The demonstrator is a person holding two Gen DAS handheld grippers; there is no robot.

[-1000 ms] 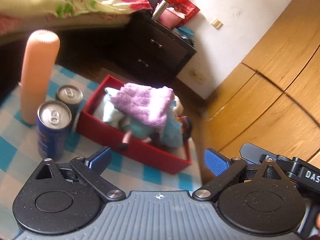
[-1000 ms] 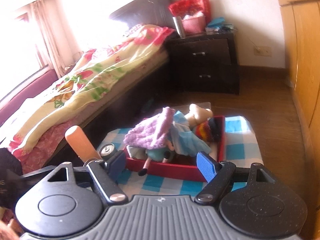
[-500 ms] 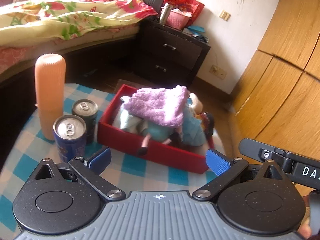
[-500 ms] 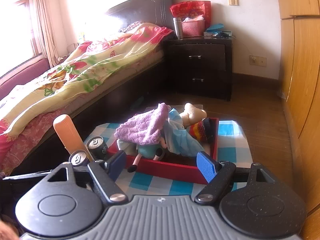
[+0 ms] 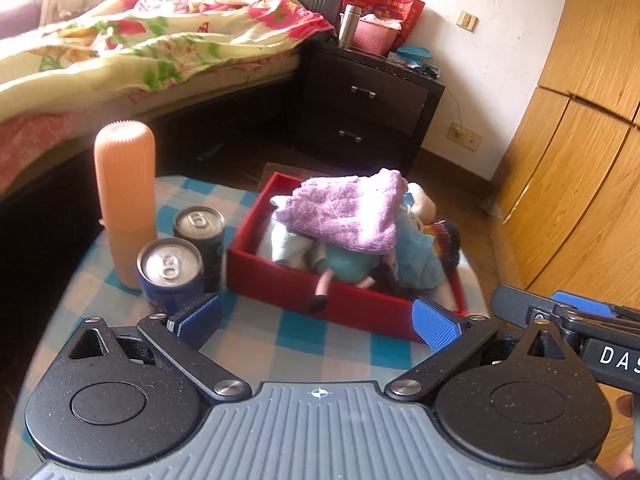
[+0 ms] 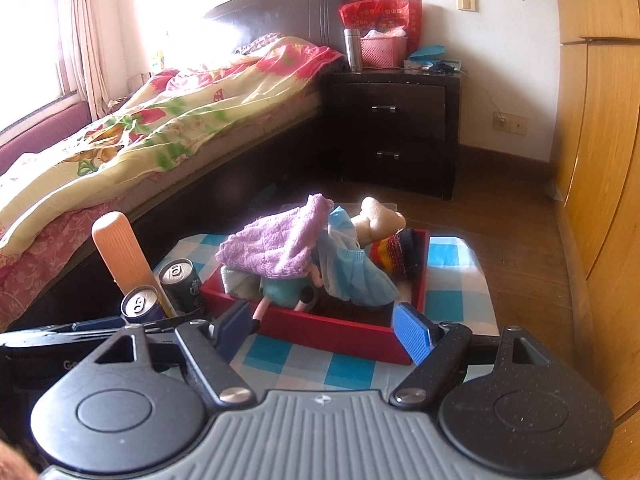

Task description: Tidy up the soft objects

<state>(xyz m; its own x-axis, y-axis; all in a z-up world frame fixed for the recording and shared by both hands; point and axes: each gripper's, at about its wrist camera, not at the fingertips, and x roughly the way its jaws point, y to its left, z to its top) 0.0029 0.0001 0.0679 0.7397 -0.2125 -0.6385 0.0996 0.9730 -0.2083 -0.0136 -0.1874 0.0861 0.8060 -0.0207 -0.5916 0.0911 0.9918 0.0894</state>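
A red box [image 5: 280,284] [image 6: 332,334] sits on a small table with a blue checked cloth [image 5: 280,344] [image 6: 452,292]. Soft things are piled in it: a purple towel [image 5: 344,212] [image 6: 272,244] on top, a doll in light blue [image 5: 416,264] [image 6: 352,272], a cream plush toy [image 6: 378,216] and a striped knit piece [image 6: 394,250]. My left gripper [image 5: 316,318] hangs open in front of the box, nothing between its blue pads. My right gripper [image 6: 324,332] is also open and empty, near the box's front wall.
A tall peach bottle [image 5: 126,200] [image 6: 118,252] and two drink cans [image 5: 172,272] [image 5: 202,236] stand left of the box. Behind are a bed [image 6: 160,120], a dark nightstand [image 6: 394,128] and wooden wardrobe doors [image 6: 600,140] on the right. The other gripper shows at each view's edge.
The left view has rolled upright and tilted up, so more of the bed and nightstand shows. The right view drew back slightly. Both grippers stay open; the box's contents have not moved.
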